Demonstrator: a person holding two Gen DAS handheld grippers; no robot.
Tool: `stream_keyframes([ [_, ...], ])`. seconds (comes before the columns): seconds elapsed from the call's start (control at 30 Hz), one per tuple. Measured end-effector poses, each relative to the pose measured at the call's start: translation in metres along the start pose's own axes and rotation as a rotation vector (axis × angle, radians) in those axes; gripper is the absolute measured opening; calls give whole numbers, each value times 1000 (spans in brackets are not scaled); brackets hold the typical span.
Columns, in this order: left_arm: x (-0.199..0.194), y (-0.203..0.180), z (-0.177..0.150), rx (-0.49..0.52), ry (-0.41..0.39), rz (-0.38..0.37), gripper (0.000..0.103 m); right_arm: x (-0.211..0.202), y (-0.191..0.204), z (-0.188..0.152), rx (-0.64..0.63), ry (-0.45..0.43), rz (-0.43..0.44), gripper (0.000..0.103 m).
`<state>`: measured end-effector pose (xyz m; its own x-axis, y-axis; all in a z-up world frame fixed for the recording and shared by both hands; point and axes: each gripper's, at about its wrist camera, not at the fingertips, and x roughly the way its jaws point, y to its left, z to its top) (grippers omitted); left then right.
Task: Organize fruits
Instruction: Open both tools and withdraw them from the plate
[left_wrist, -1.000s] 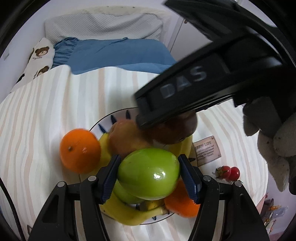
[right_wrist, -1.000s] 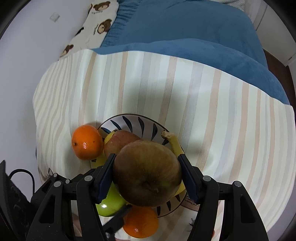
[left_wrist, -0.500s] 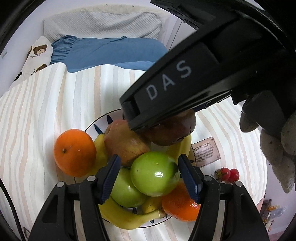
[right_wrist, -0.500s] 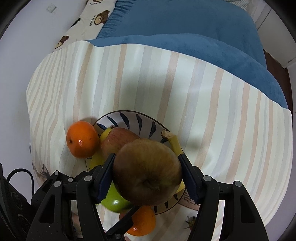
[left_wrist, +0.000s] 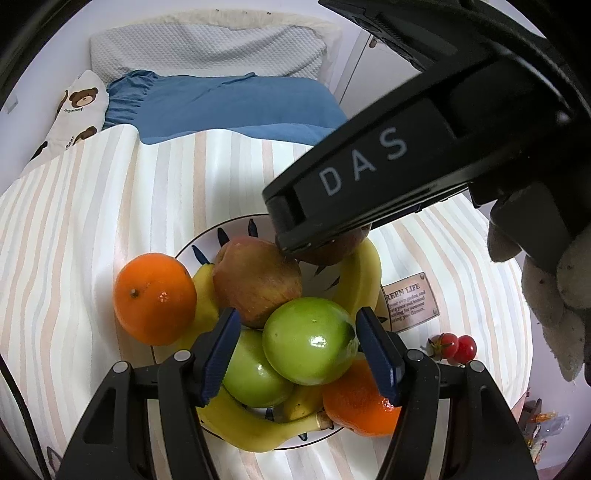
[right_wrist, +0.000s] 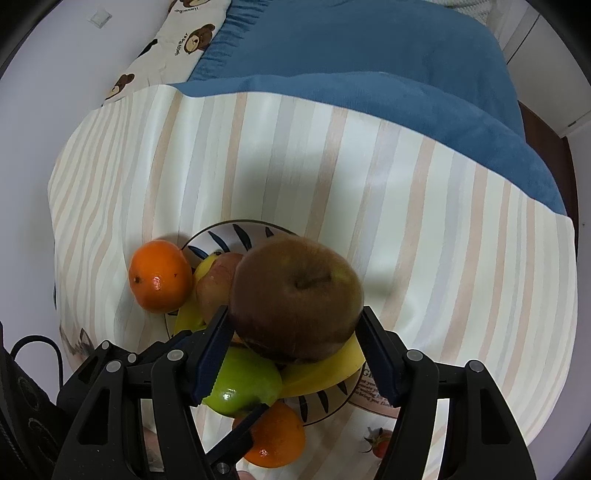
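Pile: fruit heaped on a white plate (left_wrist: 236, 229) with dark leaf marks, set on a striped cloth (left_wrist: 92, 229); two green apples, a red apple (left_wrist: 256, 280), bananas and two oranges crowd it, so any nudge may roll something off
Left gripper (left_wrist: 301, 354): jaws stand around the upper green apple (left_wrist: 308, 339); the right pad looks to touch it, a gap shows at the left pad, so I judge it released, not gripped
Right gripper (right_wrist: 293, 347): brown-red apple (right_wrist: 295, 295) sits between the pads, both seemingly at its flanks; whether they press I cannot tell, and if not, the apple rests on the banana (right_wrist: 321, 369) and may slide
Left orange (left_wrist: 153, 299): sits at the plate's rim, partly over the cloth; likeliest to roll away if the pile shifts
Near orange (left_wrist: 360, 402): at the rim nearest the camera, under the left gripper's right finger; a downward push could tip it out
Collision: right gripper's black body crosses just above the pile in the left wrist view, close to the left one; both hands working here could knock together
Open room: bare cloth to the far side and left of the plate
Edges: cloth's edge and cherry tomatoes (left_wrist: 456, 345) lie near on the right; a blue blanket (right_wrist: 369, 66) bounds the far side
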<state>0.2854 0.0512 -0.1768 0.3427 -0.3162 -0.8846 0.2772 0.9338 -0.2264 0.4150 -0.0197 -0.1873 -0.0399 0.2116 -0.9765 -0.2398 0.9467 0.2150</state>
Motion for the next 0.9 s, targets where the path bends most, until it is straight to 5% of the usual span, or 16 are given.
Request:
stream_keyframes([
  [0.3, -14, 0, 2, 0, -10, 1, 63, -5, 0, 1, -2, -8, -4, 70],
  [0.7, -49, 13, 8, -43, -39, 55, 63, -37, -13, -11, 41, -75, -12, 93],
  [0.8, -62, 20, 7, -58, -35, 104, 81, -51, -17, -24, 56, -125, -48, 97],
  [0.9, -72, 28, 1, -61, -21, 150, 89, -64, -17, -45, 67, -189, -106, 98],
])
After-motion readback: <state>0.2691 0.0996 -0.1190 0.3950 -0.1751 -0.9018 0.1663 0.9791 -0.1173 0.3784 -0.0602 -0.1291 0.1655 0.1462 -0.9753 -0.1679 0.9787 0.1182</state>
